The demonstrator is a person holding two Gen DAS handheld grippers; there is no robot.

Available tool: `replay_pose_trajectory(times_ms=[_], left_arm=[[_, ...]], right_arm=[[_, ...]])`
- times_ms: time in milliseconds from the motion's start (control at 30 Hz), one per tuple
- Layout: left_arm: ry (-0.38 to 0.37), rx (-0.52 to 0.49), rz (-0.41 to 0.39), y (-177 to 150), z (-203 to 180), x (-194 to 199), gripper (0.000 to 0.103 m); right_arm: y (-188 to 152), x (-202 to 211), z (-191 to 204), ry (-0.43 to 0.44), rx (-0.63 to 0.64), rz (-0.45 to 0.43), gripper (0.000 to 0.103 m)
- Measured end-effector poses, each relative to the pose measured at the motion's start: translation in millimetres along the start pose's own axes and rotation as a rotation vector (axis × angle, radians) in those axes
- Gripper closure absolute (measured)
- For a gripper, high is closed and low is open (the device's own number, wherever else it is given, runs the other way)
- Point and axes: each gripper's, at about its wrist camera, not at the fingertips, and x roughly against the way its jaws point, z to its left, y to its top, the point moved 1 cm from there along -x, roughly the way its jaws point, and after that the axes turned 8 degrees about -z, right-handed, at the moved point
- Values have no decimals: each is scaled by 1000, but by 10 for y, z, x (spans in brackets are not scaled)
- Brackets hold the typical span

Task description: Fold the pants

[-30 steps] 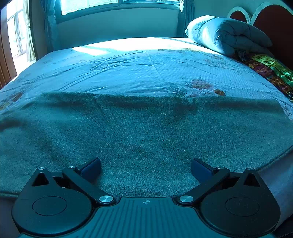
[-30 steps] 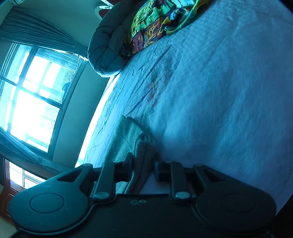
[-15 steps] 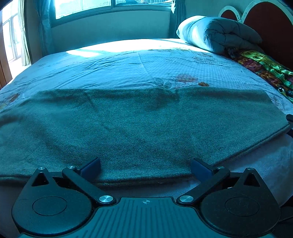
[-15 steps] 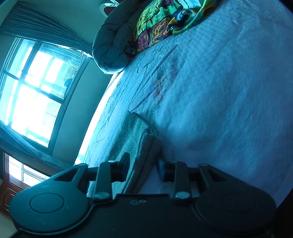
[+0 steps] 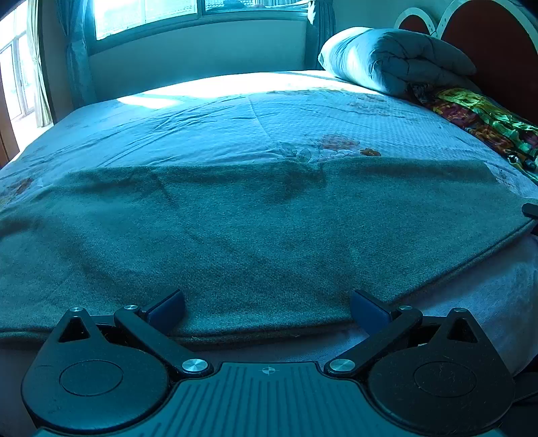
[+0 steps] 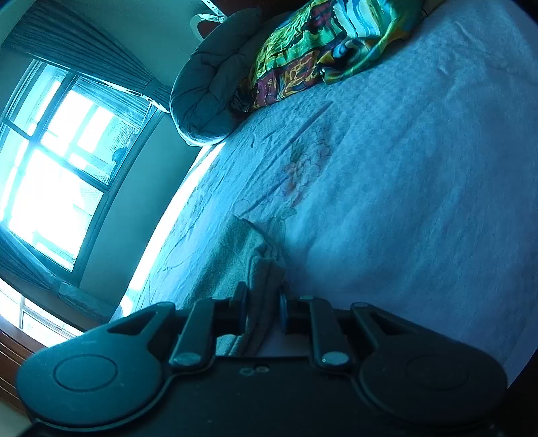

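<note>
The grey-green pants [image 5: 255, 242] lie flat across the near part of the bed, their near edge along the bed's edge. My left gripper [image 5: 267, 304] is open, its fingers spread wide just over the near edge of the pants, holding nothing. My right gripper [image 6: 262, 302] is shut on the layered edge of the pants [image 6: 259, 269] at their right end. Its tip shows in the left wrist view [image 5: 531, 215] at the far right, at the pants' right corner.
The bed carries a light floral bedsheet [image 5: 269, 121]. A rolled grey duvet [image 5: 396, 60] and a colourful cloth [image 5: 487, 117] lie by the headboard on the right. A window [image 5: 144, 13] and a wall are beyond the far side of the bed.
My left gripper has drawn back toward the bed's edge, staying open. My right gripper has closed tighter on the pants' edge and has shifted a little with it.
</note>
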Motion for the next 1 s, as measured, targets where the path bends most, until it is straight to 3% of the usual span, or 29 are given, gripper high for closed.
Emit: replay_pose_trajectory(times_ms=[300,433,533,700,800,867,933,967,1000], left_arm=[[-43,22,-12,38,129,79,0],[-15,55,-57,53,729,330,0],[82,102,-70,-34,1512,507,0],[299,223,-89,-233,2913,868,0],[372,363,-106,-355,3563,1062,0],[406,411,-114,-435,3823,1132,0],[405,454,-118,-520,3979,1162,0],[407,464,-112,-564,4022,1151,0],[408,466,-107,-603,4052,1136,0]], right_arm=[[77,131,516,47,85,-25,94],[-6,186,957,94,180,-34,94],[-222,162,1446,141,299,-35,94],[-963,3,2296,246,463,-8,94],[-1549,-136,2710,317,526,59,94],[-1962,-222,2908,369,551,133,93],[-2478,-299,3040,429,572,238,87],[-2763,-356,3079,465,600,339,77],[-3032,-414,3115,471,649,474,79]])
